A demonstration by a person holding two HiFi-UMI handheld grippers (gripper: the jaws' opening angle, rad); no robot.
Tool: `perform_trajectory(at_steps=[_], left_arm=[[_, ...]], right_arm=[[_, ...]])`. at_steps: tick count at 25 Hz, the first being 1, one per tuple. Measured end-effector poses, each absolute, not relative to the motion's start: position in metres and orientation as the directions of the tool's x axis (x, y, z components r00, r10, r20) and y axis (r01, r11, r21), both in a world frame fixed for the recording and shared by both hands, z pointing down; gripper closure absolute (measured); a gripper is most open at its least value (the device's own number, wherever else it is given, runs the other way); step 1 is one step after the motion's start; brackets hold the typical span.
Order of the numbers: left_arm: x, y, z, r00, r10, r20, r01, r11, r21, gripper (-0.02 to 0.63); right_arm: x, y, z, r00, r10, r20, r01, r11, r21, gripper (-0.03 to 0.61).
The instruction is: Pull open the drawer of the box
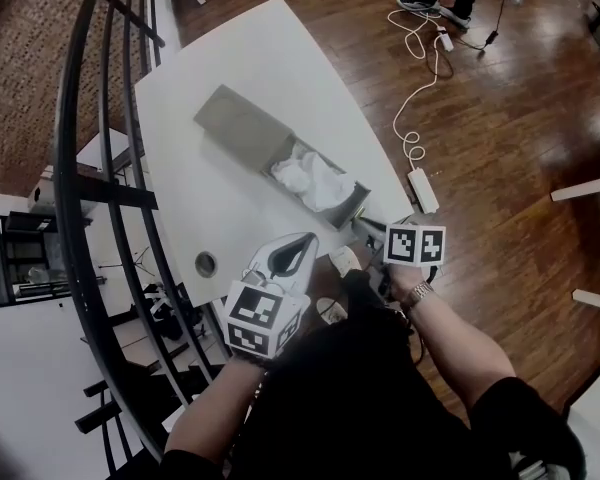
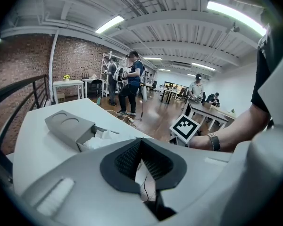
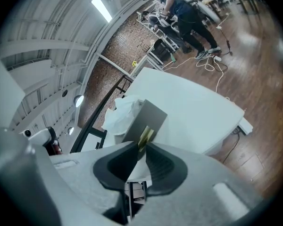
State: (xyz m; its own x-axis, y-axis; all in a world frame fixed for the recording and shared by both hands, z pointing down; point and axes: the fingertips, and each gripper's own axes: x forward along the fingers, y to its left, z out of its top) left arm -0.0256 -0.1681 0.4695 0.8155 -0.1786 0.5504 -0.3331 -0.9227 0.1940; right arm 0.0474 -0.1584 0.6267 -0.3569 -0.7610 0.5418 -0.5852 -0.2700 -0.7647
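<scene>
Low centre in the head view, the left gripper (image 1: 306, 240) has its jaws pressed together, empty. To its right, the right gripper (image 3: 140, 146) pinches the yellowish tab (image 3: 145, 135) of the grey cardboard drawer (image 1: 354, 206). The drawer stands open from its long grey box (image 1: 238, 120), mid-frame on the white table (image 1: 250, 48), with crumpled white paper (image 1: 310, 178) inside.

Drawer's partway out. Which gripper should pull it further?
Right. The right gripper is shut on the yellow tab at the front of the drawer, so it can likely pull straight back. The left gripper is shut on nothing, apart from the box.
</scene>
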Motion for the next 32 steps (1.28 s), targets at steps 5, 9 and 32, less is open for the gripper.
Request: perform_trajectory(at_steps=[5,9,32], left_arm=[[-0.029,-0.165,0.468,0.817,-0.18,0.548,-0.33,-0.925,0.188,0.598],[-0.033,-0.161,0.465,0.822,-0.184,0.539,-0.326,-0.928,0.181,0.598],[-0.091,-0.125,0.404,0.886,-0.247,0.392,-0.331,-0.929,0.164,0.598]], right_arm=[[0.047,-0.156,0.625,-0.349,-0.764,0.543,-0.594,-0.269,-0.759,0.535],[0.049,-0.15,0.624,-0.324,-0.768,0.552,-0.603,-0.282,-0.746,0.532],[0.013,-0.101,0.476,-0.142,-0.865,0.482,-0.888,-0.104,-0.448,0.586]])
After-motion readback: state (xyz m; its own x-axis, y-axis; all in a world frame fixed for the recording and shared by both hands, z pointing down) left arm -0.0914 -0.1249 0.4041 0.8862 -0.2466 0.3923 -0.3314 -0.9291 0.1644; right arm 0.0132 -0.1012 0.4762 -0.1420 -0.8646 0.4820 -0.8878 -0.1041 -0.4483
